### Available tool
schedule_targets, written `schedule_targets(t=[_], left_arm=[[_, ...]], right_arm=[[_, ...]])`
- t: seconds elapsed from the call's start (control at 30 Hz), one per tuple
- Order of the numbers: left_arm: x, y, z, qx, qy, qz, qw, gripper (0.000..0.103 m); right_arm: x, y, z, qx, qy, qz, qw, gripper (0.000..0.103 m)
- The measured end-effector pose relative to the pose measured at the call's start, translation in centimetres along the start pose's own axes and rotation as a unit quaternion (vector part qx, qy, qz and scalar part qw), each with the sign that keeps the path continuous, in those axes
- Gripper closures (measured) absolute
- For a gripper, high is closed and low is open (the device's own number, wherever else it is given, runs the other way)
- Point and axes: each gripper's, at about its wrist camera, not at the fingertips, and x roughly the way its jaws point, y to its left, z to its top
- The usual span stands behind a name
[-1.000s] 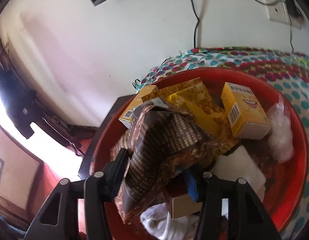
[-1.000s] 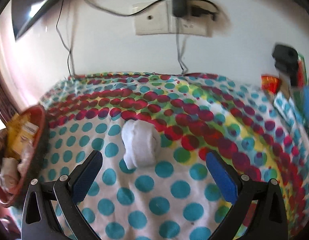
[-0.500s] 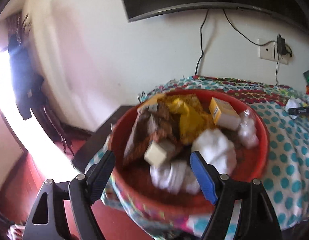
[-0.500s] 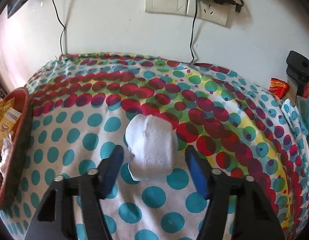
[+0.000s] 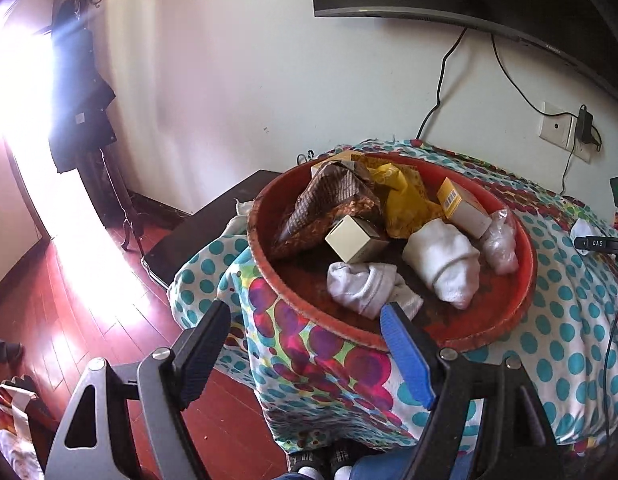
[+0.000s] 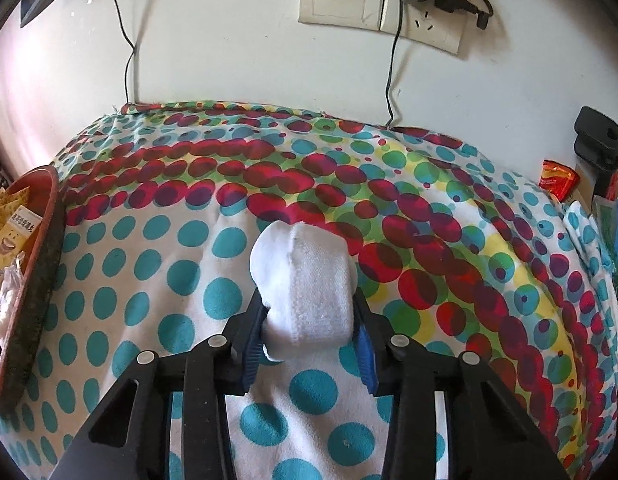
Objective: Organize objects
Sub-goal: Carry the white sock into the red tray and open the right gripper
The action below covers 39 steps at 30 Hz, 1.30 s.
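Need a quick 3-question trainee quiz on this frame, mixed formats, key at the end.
1. True or false: the right gripper is shut on the rolled white sock.
2. The left gripper is: A) gripping a box, B) open and empty, short of the red basin, C) holding a sock.
3. Fill in: the sock in the right gripper lies on the ____ cloth.

Key
1. True; both pads press its sides.
2. B
3. Polka-dot
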Motion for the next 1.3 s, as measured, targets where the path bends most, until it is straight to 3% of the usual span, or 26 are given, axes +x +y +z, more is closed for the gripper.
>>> schedule_targets(t=[0.53,0.97,1.3], left_arm=[[-1.0,-0.8,-0.3,0.014,0.007,-0.029,0.9995,0.023],[-1.7,0.3,0.0,0.003,-0.002,-0.017,0.9998,0.023],[-1.4,1.4,-0.2,-0.004,0.004,-0.015,0.9999,0.023]], right_arm=[[-4.2,4.1,0.5,-0.041,-0.028,0.023,0.998,0.066],[-9.3,15.7,0.7,-0.119,-0.055,0.102,0.986,0.066],[-10.8,22.7,-1.1,-0.163,-0.052,0.132,0.976,0.066]])
